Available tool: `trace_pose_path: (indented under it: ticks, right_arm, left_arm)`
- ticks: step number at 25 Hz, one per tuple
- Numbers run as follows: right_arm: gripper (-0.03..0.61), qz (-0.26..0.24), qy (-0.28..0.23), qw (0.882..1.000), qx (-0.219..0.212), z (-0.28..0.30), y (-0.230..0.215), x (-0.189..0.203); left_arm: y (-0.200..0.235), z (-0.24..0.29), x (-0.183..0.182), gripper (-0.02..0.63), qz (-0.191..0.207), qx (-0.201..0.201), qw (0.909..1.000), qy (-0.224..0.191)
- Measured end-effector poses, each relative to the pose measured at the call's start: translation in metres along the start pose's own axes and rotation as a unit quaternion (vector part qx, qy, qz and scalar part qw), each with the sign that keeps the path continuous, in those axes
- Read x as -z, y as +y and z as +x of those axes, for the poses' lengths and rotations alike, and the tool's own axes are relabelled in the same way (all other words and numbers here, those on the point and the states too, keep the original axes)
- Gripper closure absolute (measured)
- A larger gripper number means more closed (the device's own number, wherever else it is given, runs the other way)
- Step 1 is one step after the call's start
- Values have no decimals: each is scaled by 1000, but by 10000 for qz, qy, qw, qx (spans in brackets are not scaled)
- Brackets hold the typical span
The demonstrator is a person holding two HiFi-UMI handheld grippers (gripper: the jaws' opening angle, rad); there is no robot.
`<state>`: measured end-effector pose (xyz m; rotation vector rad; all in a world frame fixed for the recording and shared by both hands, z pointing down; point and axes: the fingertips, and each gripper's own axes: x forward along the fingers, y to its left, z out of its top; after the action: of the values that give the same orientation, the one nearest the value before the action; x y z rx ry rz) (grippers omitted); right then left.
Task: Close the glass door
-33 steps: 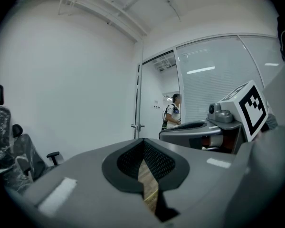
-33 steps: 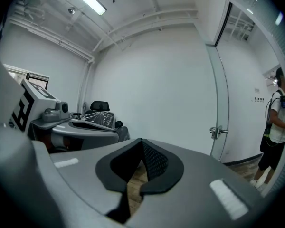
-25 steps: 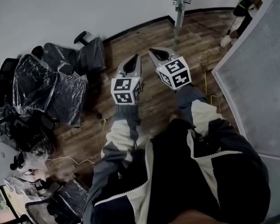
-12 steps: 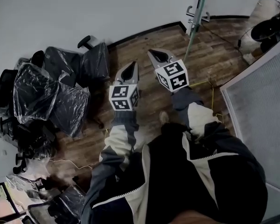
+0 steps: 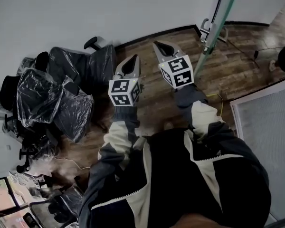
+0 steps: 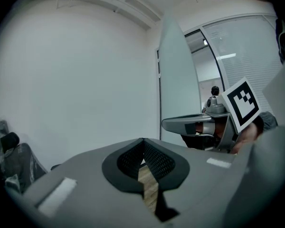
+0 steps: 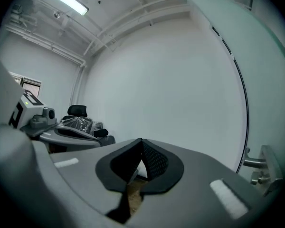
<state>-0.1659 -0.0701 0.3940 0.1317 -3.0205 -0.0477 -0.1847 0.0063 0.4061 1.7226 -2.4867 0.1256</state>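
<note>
The glass door (image 5: 222, 14) stands open on edge at the upper right of the head view, with its metal handle (image 5: 206, 32) low on it. My right gripper (image 5: 157, 45) is shut and empty, held out level a short way left of the handle and apart from it. My left gripper (image 5: 133, 60) is beside it, also shut with nothing between its tips. In the right gripper view the shut jaws (image 7: 141, 142) point at the white wall, with the door handle (image 7: 259, 166) at the right edge. In the left gripper view the door (image 6: 178, 80) rises beyond the shut jaws (image 6: 143, 141).
Several office chairs wrapped in plastic (image 5: 57, 96) crowd the left side by the white wall (image 5: 109, 8). A yellow cable (image 5: 218, 101) lies on the wooden floor (image 5: 237, 70). A frosted partition (image 5: 268, 137) runs along the right.
The person has walked toward the door; its handle has come closer to the right gripper in the head view. Both grippers stay shut and side by side.
</note>
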Motion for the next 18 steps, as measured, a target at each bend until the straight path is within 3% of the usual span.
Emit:
trace_pose_path:
  ticks: [6,10,14,18]
  right_arm:
    - [574,9,20,9999,131,30,-27,1]
    - [574,53,48,9992,402,51,-57,1]
    - [574,108,105,9962,857,76,-99,4]
    - [574,265,226,9858,1641,95,-152,8]
  left_arm:
    - [20,38,-8,609,-59,93,9999,-103]
    - [31,79,-12,611,-82,371,9991,-161]
    - [37,135,-15,610,-89,872,9959,-199]
    - [37,199,-24,611,47,1658,9860,-175]
